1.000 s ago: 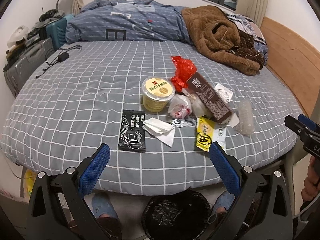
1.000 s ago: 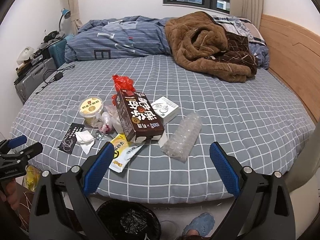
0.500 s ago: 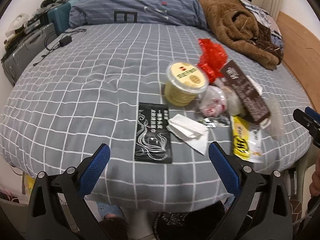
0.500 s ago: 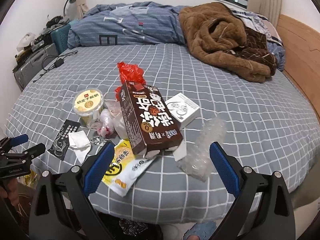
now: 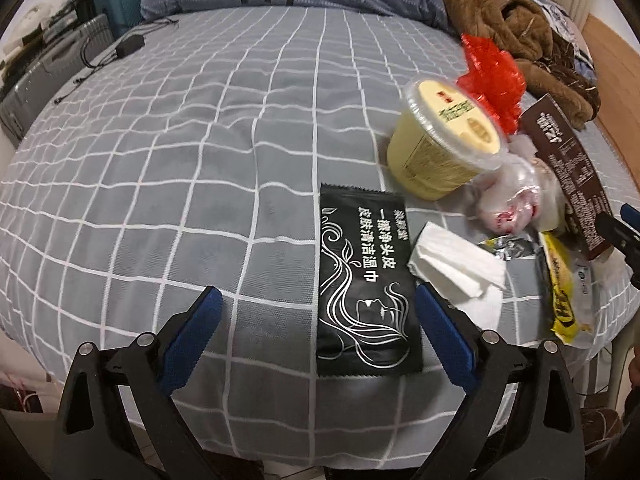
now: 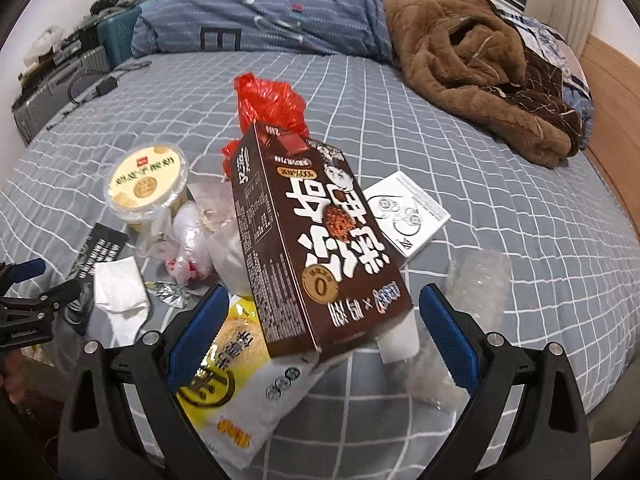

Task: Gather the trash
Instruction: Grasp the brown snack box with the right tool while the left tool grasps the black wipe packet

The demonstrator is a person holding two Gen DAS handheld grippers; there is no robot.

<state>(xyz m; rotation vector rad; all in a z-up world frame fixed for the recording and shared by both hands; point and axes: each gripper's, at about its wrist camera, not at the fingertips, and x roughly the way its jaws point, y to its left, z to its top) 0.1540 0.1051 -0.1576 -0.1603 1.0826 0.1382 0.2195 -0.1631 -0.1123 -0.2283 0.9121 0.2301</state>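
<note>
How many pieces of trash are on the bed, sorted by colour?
Black: 1, wipe packet
White: 2, tissue, small box
Yellow: 2, cup, snack bag
Red: 1, plastic bag
Brown: 1, carton
Clear: 2, wrapper, crumpled bag
Silver: 1, foil scrap
Total: 10

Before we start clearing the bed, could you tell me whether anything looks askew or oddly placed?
The brown carton is not flat: it lies tilted, propped on the yellow packet and other litter. The rest lies loosely clustered on the bed; nothing looks spilled.
</note>
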